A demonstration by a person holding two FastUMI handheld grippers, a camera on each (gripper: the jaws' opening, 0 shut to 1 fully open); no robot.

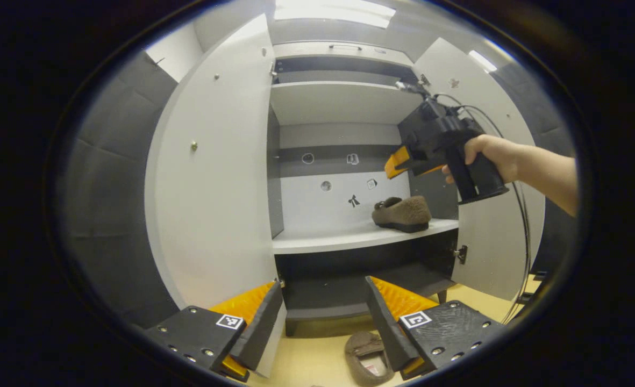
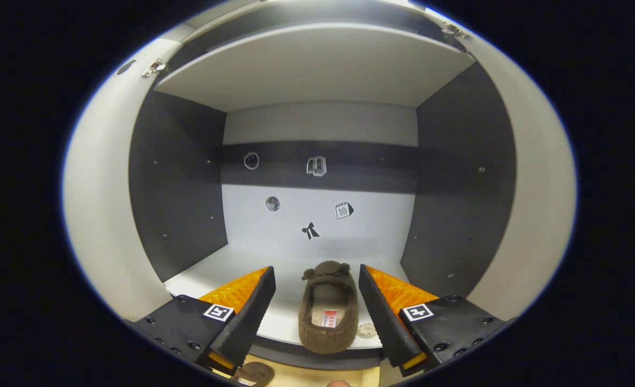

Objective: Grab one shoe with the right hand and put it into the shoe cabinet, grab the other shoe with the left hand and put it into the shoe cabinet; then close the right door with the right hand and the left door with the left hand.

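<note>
A: In the left gripper view, what was there?

B: The left hand-held gripper [image 1: 323,317] was spread open and empty, low before the shoe cabinet [image 1: 344,239]. The second shoe [image 1: 367,357] lay on the floor [image 1: 317,365] just under its right finger. Both the left door [image 1: 215,177] and the right door [image 1: 489,236] stood wide open. The first shoe [image 1: 401,213] sat on the middle shelf, right of centre. The right hand-held gripper [image 1: 398,164], held in a hand [image 1: 484,153], hung above it; I could not tell from there how its fingers stood.

A: And the right gripper view?

B: The right hand-held gripper [image 2: 315,317] was open, fingers either side of the first shoe [image 2: 328,309] without touching, the shoe's heel at the shelf's front edge. Stickers dotted the back wall [image 2: 317,215].

A: Advice for the step?

B: I judged the right should draw straight back, clear of the right door, before the left dipped, straddled the floor shoe across its width and aimed for the bare left shelf space.
</note>
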